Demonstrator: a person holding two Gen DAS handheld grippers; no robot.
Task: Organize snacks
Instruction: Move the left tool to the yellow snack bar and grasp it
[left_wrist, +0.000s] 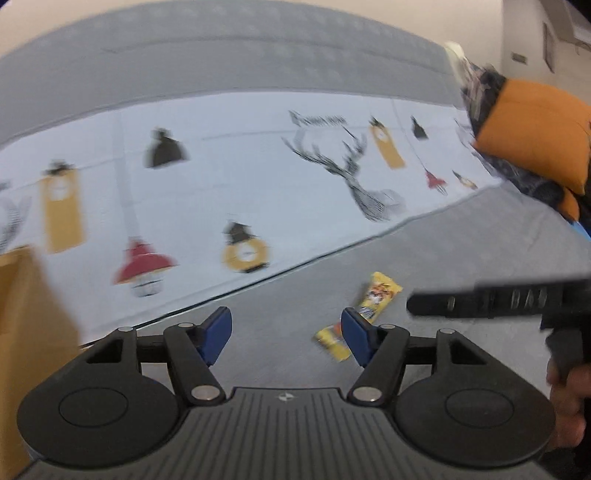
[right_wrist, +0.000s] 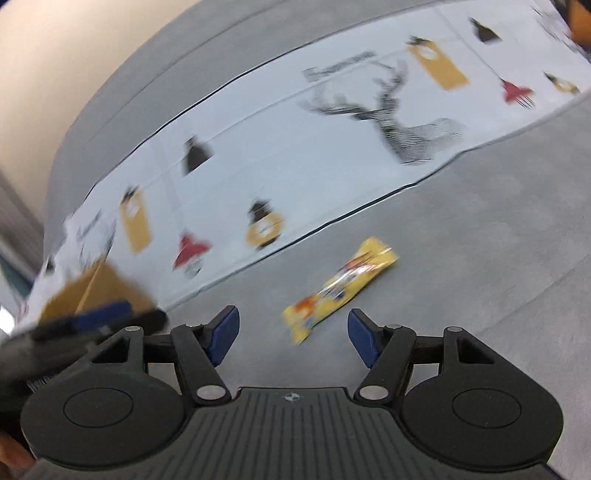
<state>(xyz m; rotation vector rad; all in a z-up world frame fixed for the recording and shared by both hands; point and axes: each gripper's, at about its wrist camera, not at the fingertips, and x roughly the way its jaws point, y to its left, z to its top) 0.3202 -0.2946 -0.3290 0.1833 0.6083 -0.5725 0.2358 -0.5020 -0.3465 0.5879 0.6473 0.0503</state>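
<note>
One yellow foil-wrapped snack bar (right_wrist: 341, 286) is lying on the grey fabric surface (right_wrist: 461, 236), and both views are smeared with motion blur, so the print on its wrapper is not legible. In the left wrist view the same bar (left_wrist: 376, 295) is sitting at about 1 o'clock from the tongs, and the right blue pad (left_wrist: 354, 334) is covering its middle, so it is showing as two yellow pieces. A brown cardboard box (left_wrist: 26, 332) is being cut off by the frame edge at 9 o'clock; in the right wrist view it (right_wrist: 96, 291) is blurred and partly hidden behind the other tool.

The left gripper (left_wrist: 286, 334) is hovering with its blue-padded fingers spread wide and nothing between them. The right gripper (right_wrist: 291, 334) is likewise gaping wide and carrying nothing, with the bar lying just ahead of the gap at 12 o'clock, apart from both pads. The right gripper's black body (left_wrist: 495, 299) is reaching in from 3 o'clock in the left view, with the person's hand (left_wrist: 565, 398) gripping its handle below, largely cut off. The left gripper's blurred fingers (right_wrist: 99, 317) are showing at 9 o'clock in the right view.

A pale cloth printed with a deer head, lamps and yellow tags (left_wrist: 258, 177) is spreading beyond the bar at 12 o'clock. An orange padded cushion (left_wrist: 539, 136) is lying at 2 o'clock, over a dark patterned fabric that is too blurred to make out.
</note>
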